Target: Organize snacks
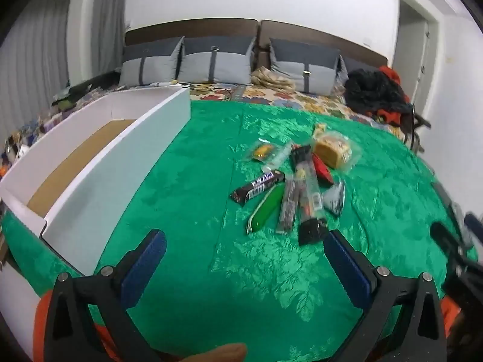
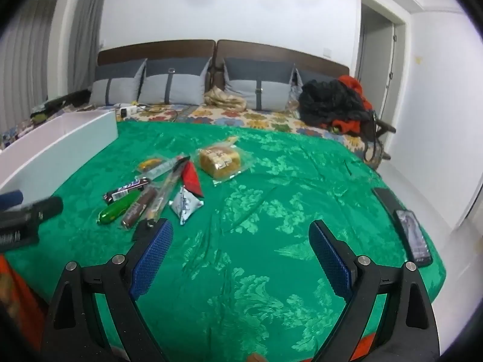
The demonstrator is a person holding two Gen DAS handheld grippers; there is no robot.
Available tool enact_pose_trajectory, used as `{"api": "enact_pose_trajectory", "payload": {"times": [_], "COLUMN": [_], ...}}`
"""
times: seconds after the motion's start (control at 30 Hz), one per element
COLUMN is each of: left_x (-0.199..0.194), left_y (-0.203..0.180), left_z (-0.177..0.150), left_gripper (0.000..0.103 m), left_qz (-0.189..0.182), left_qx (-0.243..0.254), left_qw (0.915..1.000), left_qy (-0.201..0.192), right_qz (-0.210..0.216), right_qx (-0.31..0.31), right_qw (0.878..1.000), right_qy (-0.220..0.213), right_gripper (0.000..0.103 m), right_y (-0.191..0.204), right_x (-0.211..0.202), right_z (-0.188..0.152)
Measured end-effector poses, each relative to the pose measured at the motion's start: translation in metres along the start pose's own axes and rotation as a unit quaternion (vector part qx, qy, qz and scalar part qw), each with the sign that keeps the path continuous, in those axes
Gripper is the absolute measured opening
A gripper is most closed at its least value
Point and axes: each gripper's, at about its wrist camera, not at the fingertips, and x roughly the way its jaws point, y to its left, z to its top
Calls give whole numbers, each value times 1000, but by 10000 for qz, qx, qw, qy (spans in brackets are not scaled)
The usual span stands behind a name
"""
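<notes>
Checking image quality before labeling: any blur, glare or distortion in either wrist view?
Left wrist: heavy fisheye bending, dark corner vignette, glare on the green cloth, right gripper smeared at the edge. Right wrist: same curvature; left gripper blurred at the left edge, snack pile soft, phone legible.

Almost no words here can be read. The dark brown candy bar (image 1: 258, 186) has big white letters and a white patch like a barcode on its wrapper, but they are too blurry to spell out. From the left wrist it lies past the open jaws, between the two of them. From the right wrist the same candy bar (image 2: 126, 191) lies past the left jaw, and its letters are smeared there too. The long clear snack packs (image 1: 308, 193) beside it carry small print that is too tiny to read. The silver pouch (image 2: 184, 205) has dark marks that cannot be made out.
</notes>
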Motion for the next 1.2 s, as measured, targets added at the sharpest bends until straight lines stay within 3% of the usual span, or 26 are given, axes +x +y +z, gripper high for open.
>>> {"api": "enact_pose_trajectory", "payload": {"times": [0.2,0.6,0.87,1.2], "left_x": [12,1,8,11], "left_y": [0,6,-2,-6], "left_z": [-15,-19,-23,-25], "left_gripper": [103,103,103,103], "left_qz": [-6,-30,52,108], "left_qx": [60,216,450,538], "left_qw": [9998,9998,9990,9984], "left_qy": [166,-18,22,97], "right_qz": [45,45,457,248], "right_qx": [-247,-155,-227,-181], "right_qw": [9997,9999,9987,9993], "right_qy": [-4,-37,14,193], "right_gripper": [94,94,94,94], "right_y": [11,12,7,2], "right_x": [-1,-6,-8,1], "right_z": [-8,-12,-16,-20]}}
